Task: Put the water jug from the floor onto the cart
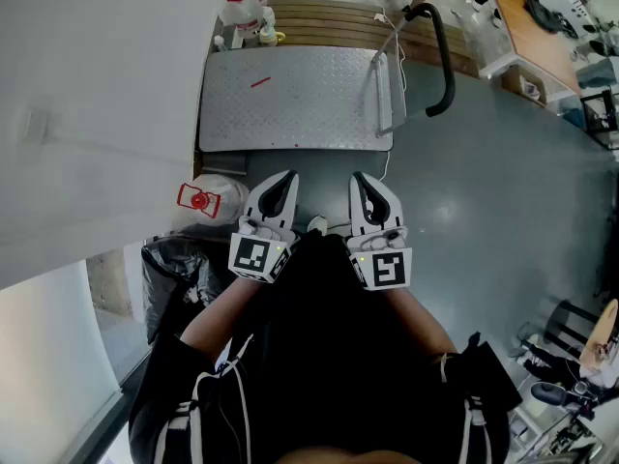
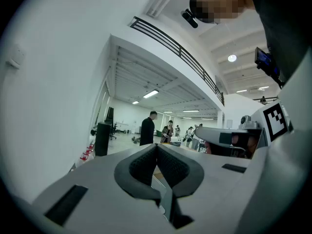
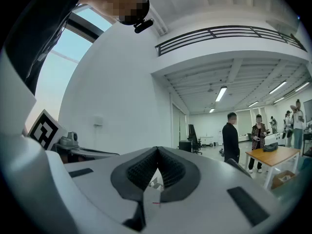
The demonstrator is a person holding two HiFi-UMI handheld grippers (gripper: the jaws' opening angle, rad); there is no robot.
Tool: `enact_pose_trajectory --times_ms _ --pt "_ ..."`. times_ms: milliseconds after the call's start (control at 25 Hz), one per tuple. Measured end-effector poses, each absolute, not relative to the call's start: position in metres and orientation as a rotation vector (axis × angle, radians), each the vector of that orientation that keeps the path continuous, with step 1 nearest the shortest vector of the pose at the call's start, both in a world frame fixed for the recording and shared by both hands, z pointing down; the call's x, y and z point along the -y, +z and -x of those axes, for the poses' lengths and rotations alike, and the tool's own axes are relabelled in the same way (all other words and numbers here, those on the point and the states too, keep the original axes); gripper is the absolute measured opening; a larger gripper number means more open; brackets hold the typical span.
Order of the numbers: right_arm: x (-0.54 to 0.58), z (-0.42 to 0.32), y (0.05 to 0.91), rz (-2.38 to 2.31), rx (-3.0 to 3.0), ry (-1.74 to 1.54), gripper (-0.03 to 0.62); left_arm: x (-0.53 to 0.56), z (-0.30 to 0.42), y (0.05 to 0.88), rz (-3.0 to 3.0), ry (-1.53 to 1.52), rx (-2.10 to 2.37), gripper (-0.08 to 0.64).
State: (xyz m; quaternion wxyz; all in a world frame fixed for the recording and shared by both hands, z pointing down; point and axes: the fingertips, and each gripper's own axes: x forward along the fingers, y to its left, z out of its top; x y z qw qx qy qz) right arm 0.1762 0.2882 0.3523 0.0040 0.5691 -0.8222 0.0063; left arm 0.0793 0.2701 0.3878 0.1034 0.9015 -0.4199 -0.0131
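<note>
A clear water jug (image 1: 206, 201) with a red label lies on the grey floor by the white wall, just left of my left gripper (image 1: 287, 177). The cart (image 1: 290, 100) is a low platform of ribbed metal with a black handle (image 1: 443, 61), straight ahead of both grippers. My right gripper (image 1: 359, 178) is beside the left one, level with it. Both point forward, jaws together, nothing between them. In the left gripper view the left gripper (image 2: 156, 146) has its pads meeting; the right gripper (image 3: 157, 150) looks the same in its own view.
More jugs (image 1: 247, 8) stand at the cart's far left corner, next to a wooden pallet (image 1: 329, 22). A black bin bag (image 1: 176, 274) sits near the wall behind the jug. A wooden table (image 1: 532, 22) is far right. People (image 3: 231, 136) stand in the hall.
</note>
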Motion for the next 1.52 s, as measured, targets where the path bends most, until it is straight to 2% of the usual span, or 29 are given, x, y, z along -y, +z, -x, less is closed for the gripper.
enact_pose_trajectory --times_ms 440,760,1040,1520 --pt "-0.297 -0.176 0.358 -1.768 2.601 0.052 0.018 -0.278 -0.069 0.383 -2.638 -0.044 1.302 0.018" --pt "-0.300 -0.179 0.370 -1.773 2.603 0.124 0.018 -0.277 -0.019 0.402 -2.485 -0.029 1.482 0.018" --pt "-0.280 -0.164 0.378 -1.761 2.623 0.143 0.018 -0.262 -0.006 0.414 -2.472 0.035 1.485 0.018" --pt "-0.221 -0.165 0.378 -1.745 2.563 0.149 0.018 -0.200 -0.038 0.403 -2.560 0.024 1.375 0.018"
